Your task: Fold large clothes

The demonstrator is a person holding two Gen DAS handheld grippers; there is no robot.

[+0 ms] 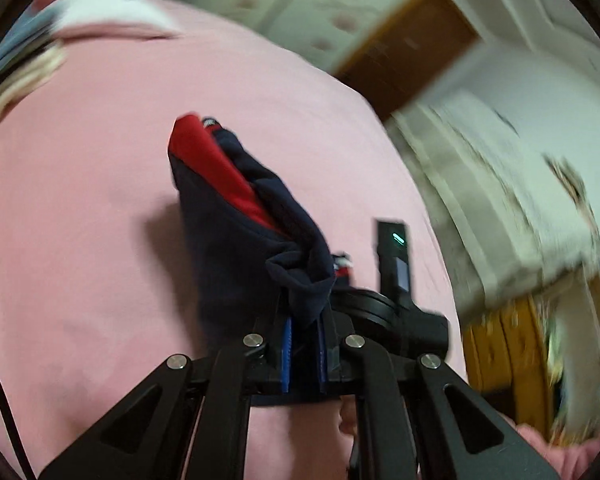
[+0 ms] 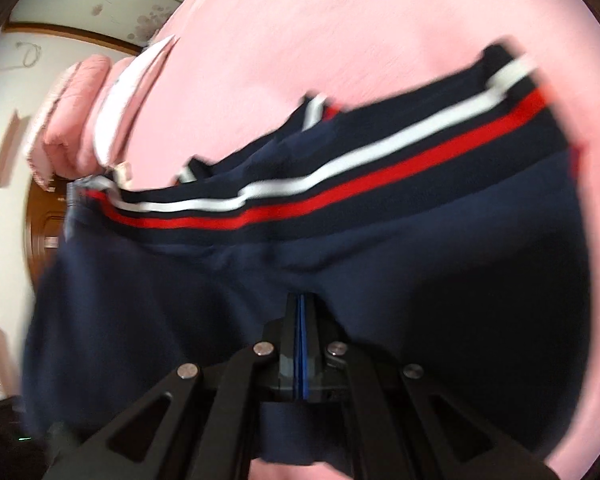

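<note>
Garment [image 1: 224, 216]: navy with red and white stripes, held above the pink bed [image 1: 80, 208]. Left gripper [image 1: 302, 344] is clamped on a bunched navy fold, which rises ahead of its fingertips with a red panel showing. The right gripper's body appears just to its right. Right gripper [image 2: 302, 312] is closed tight on navy cloth; the garment [image 2: 260, 264] spreads ahead of it, stripes running across, the bed [image 2: 340, 40] beyond. Both views are blurred.
</note>
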